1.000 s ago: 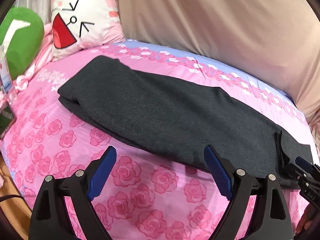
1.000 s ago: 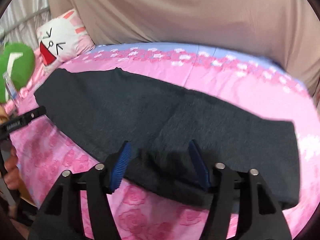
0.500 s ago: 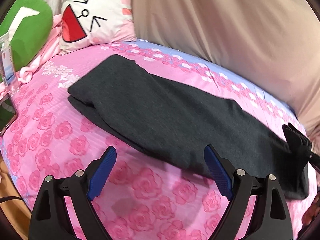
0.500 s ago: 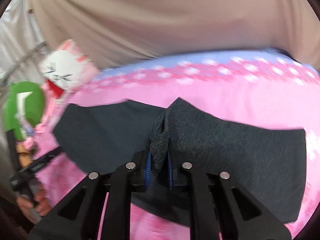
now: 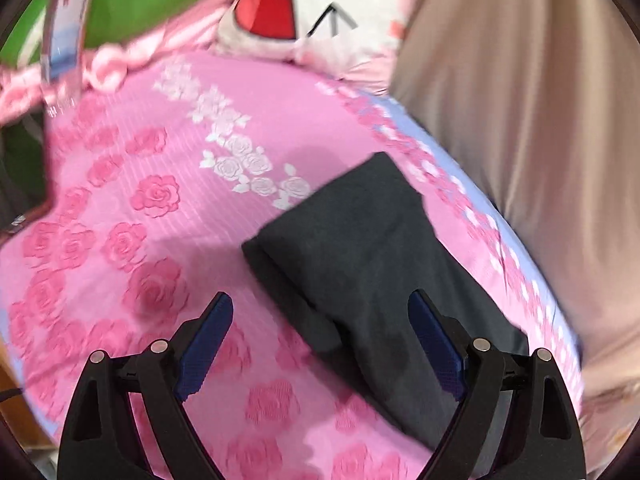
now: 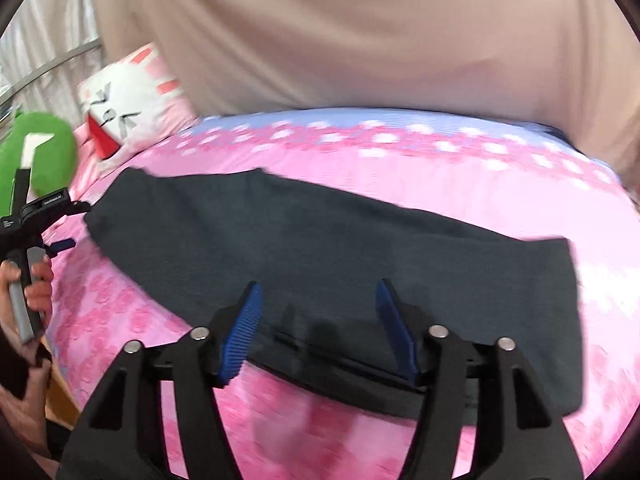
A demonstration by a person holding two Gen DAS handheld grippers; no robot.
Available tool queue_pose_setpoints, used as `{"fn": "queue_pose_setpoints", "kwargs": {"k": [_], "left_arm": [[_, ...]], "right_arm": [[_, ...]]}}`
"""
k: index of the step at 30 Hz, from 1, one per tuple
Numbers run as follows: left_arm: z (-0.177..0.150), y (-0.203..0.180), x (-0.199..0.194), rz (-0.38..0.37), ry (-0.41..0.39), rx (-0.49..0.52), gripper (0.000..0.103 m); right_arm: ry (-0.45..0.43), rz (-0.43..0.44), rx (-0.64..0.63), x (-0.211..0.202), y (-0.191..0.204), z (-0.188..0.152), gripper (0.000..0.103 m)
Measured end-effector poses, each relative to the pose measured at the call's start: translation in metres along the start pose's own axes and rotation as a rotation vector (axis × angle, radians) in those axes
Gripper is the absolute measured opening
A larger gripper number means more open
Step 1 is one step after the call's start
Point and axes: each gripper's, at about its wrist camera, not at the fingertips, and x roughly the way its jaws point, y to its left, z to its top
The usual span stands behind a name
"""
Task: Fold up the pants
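Dark grey pants (image 6: 320,248) lie folded lengthwise in a long strip across the pink rose-print bed (image 6: 440,168). My right gripper (image 6: 318,320) is open and empty, low over the strip's near edge at the right end. My left gripper (image 5: 318,336) is open and empty, just above the strip's left end (image 5: 352,240), whose corner lies between the blue pads. The left gripper also shows in the right wrist view (image 6: 60,240), held in a hand at the bed's left edge.
A white cat-face pillow (image 6: 128,108) and a green cushion (image 6: 40,152) sit at the head of the bed. A beige curtain (image 6: 360,32) hangs behind the bed. A clear plastic bottle (image 5: 64,40) stands at the left.
My right gripper was shut on a pinch of the pants half a second ago; now it is open and the cloth lies flat. My left gripper has moved in toward the pants' left end.
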Motion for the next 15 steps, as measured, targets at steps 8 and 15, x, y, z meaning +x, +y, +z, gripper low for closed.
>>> {"fn": "queue_pose_setpoints", "kwargs": {"k": [8,15], "left_arm": [[0.02,0.001,0.019,-0.002,-0.003,-0.043,0.017],[0.002,-0.092,-0.062,-0.13,-0.142,0.223,0.015]], "right_arm": [[-0.015,-0.108,0.189,-0.018,-0.072,-0.02,0.069],[-0.037,-0.201,0.382,-0.041,-0.15,-0.034,0.069]]}}
